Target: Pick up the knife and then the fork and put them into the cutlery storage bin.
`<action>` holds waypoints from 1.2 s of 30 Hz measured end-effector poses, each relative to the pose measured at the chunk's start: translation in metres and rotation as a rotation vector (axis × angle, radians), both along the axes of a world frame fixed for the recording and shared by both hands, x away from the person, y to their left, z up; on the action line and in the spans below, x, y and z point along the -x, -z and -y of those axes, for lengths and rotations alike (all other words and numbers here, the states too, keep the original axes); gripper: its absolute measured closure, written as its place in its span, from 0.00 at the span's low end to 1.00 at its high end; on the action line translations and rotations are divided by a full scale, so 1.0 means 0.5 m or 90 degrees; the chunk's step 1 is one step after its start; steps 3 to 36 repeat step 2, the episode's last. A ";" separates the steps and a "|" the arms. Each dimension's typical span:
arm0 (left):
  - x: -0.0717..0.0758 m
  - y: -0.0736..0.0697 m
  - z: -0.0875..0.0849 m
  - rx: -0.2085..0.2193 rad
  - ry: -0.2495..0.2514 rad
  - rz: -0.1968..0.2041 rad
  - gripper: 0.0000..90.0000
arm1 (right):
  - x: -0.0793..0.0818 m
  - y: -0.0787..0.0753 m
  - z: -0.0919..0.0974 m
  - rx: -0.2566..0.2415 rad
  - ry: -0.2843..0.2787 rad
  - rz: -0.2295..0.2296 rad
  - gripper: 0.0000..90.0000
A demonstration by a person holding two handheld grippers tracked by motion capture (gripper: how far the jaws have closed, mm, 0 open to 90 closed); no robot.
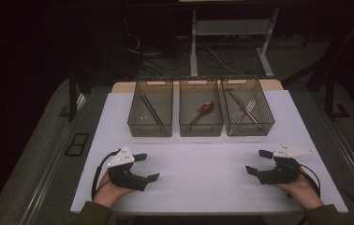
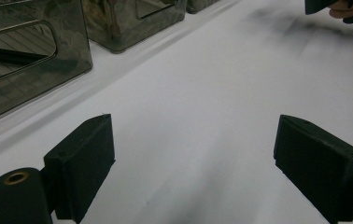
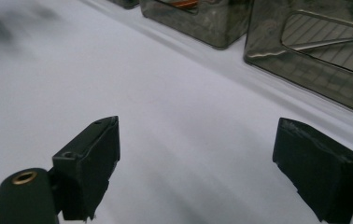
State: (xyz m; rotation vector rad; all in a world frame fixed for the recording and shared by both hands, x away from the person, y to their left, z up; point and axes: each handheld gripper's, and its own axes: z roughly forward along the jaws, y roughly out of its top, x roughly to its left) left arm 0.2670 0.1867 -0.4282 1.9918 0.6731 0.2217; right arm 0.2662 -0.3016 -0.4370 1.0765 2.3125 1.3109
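Both hands are parked near the front edge of the bench (image 1: 203, 154), one toward each front corner, and neither one has anything in it. The left hand-held gripper (image 1: 150, 167) sits by the front left corner with its jaws spread wide apart, just bare white surface between them, which its own view makes pretty obvious. The right hand-held gripper (image 1: 257, 161) is over by the front right corner, same deal: jaws wide apart, nothing between them, hovering low over the white top.

The stuff nearest to them is a row of three see-through smoky bins along the back edge of the bench. The left bin (image 1: 150, 114) has a dark pair of chopsticks (image 1: 151, 109) lying slantwise in it. The middle bin (image 1: 201, 114) holds a red spoon (image 1: 203, 110), bowl end toward the back right. The right bin (image 1: 247, 113) has a silvery fork (image 1: 245, 111) and what looks like another thin metal utensil crossed over it, hard to say exactly what. All three bins stand just beside each other, and both grippers are well apart from them, with a wide stretch of open bench in between.

In the left gripper view the far hand is at the top right corner.
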 end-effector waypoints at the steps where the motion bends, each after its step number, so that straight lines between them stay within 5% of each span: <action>1: 0.000 0.000 0.000 0.000 0.000 0.001 0.12 | 0.000 -0.002 -0.001 -0.002 -0.001 0.002 0.15; 36: 0.000 -0.001 0.000 -0.002 0.002 0.001 0.12 | -0.001 -0.003 -0.001 -0.006 0.002 0.006 0.15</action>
